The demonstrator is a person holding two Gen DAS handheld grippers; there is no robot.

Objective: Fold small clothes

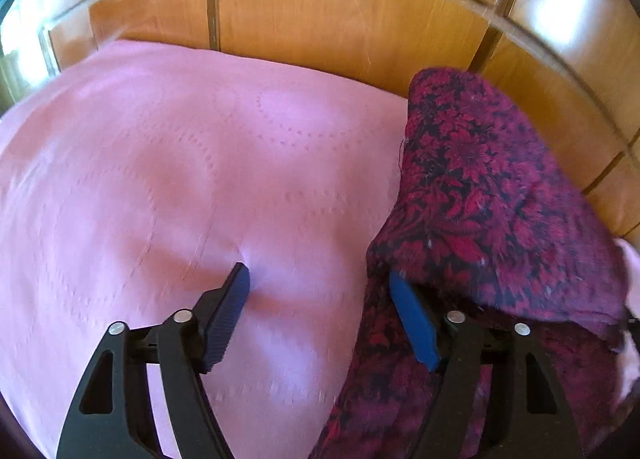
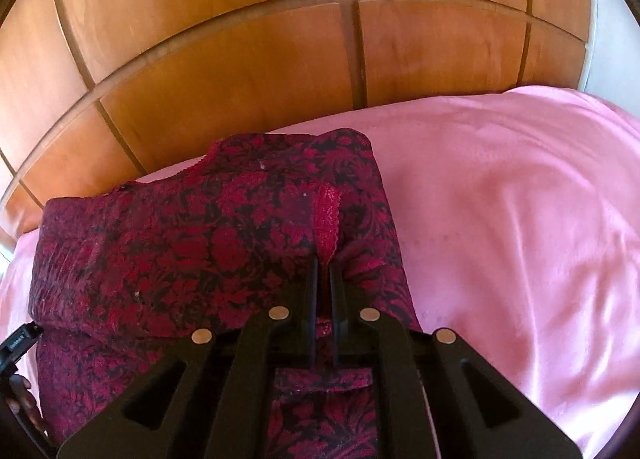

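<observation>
A dark red and black floral garment (image 1: 480, 195) lies on a pink bedspread (image 1: 180, 179), partly folded over itself. My left gripper (image 1: 320, 279) is open. Its left finger presses on the bare bedspread and its right finger sits under a raised flap of the garment's left edge. In the right wrist view the garment (image 2: 180, 251) fills the lower left. My right gripper (image 2: 324, 263) is shut on a fold of the garment beside its red lace trim (image 2: 328, 215).
A wooden panelled headboard (image 1: 320, 19) stands right behind the bed and also shows in the right wrist view (image 2: 240, 59). Bare pink bedspread (image 2: 520, 219) spreads to the right of the garment. The other gripper's edge shows at the lower left (image 2: 16, 343).
</observation>
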